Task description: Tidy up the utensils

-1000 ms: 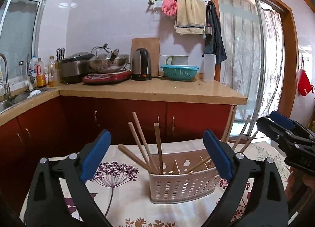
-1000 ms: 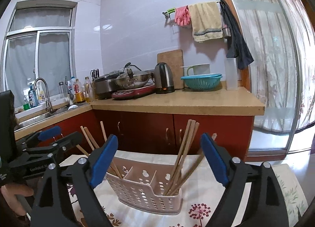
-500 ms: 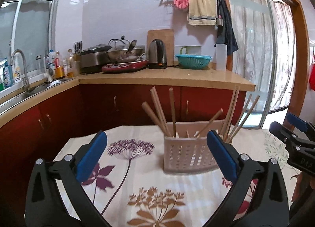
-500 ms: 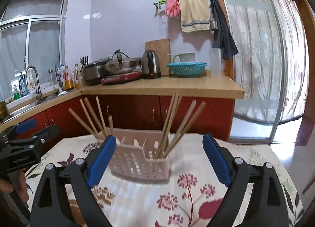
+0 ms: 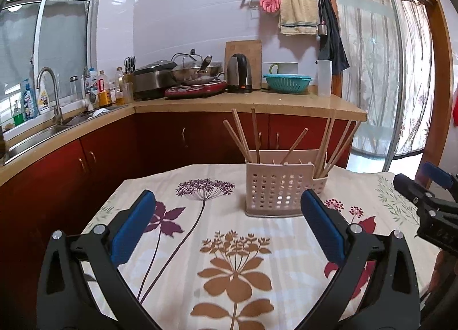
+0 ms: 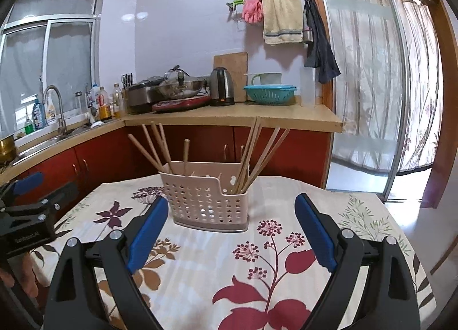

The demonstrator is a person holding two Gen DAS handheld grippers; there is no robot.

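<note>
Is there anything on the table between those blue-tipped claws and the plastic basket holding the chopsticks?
Nothing visible: only bare floral tablecloth lies between the open left gripper, the open right gripper and the perforated beige plastic basket of wooden chopsticks.

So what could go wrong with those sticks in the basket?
The chopsticks lean outward at different angles in the perforated holder, so a claw reaching for one may knock its neighbours. The holder looks light and stands free on the floral tablecloth; pulling a stick sideways could tip or slide it. Both the left claw and the right claw are open and face the holder, so they might bump each other.
</note>
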